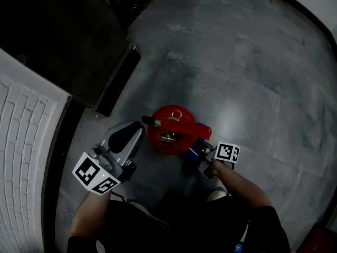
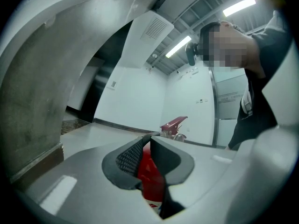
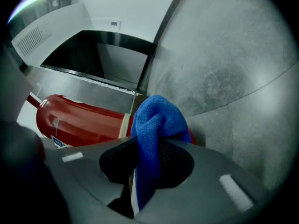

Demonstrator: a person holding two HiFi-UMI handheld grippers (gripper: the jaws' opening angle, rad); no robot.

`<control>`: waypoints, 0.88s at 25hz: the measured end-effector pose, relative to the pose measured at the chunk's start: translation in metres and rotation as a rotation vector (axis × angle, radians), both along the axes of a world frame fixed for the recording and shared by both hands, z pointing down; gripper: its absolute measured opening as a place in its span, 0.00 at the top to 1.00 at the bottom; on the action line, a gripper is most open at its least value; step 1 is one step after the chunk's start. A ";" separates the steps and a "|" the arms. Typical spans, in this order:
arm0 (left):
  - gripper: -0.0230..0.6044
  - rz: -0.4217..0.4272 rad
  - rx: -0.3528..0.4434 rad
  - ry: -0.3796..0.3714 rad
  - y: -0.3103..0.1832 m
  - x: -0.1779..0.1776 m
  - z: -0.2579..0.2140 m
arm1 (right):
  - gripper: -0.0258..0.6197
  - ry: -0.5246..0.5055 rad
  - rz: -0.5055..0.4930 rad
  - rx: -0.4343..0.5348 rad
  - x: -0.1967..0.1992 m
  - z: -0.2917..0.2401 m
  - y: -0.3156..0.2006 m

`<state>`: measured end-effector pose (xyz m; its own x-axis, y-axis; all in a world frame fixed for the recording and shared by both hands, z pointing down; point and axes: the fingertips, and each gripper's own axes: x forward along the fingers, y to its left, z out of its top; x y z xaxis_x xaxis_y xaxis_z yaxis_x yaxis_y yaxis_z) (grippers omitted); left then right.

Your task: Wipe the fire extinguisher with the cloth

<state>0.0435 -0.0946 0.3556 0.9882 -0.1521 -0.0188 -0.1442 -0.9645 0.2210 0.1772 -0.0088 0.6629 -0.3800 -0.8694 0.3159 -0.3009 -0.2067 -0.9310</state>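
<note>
Your head view is dim. The floor (image 1: 247, 62) reads as flat grey, with one soft pale sheen just right of the fire extinguisher (image 1: 174, 133), and the upper left falls to near black. The left gripper view is far brighter, and its ceiling strip lights (image 2: 239, 6) blow out to plain white. The right gripper view sits between the two. There the cloth (image 3: 156, 115) is crisp and strongly coloured, while the body of the right tool (image 3: 148, 146) nearest the lens goes soft. Both gripper views bend straight lines and darken toward the rim.
</note>
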 end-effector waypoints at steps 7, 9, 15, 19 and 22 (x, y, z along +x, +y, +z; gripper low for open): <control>0.89 -0.010 -0.032 -0.008 -0.003 -0.005 0.006 | 0.86 -0.014 0.015 -0.100 -0.003 0.045 0.001; 0.89 -0.010 -0.038 -0.017 -0.003 -0.007 0.008 | 0.86 -0.001 0.011 -0.135 -0.005 0.055 0.002; 0.89 -0.006 -0.033 -0.046 0.000 -0.009 0.012 | 0.86 0.034 -0.030 -0.177 -0.007 0.072 0.003; 0.89 -0.007 -0.011 -0.053 0.001 -0.007 0.010 | 0.86 0.107 -0.069 -0.155 -0.001 0.065 0.006; 0.89 -0.016 -0.006 -0.036 -0.001 -0.003 0.004 | 0.86 0.142 -0.102 -0.087 0.005 0.039 0.016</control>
<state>0.0407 -0.0961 0.3601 0.9857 -0.1675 0.0173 -0.1671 -0.9607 0.2215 0.1822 0.0069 0.7017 -0.4111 -0.7954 0.4453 -0.4519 -0.2464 -0.8574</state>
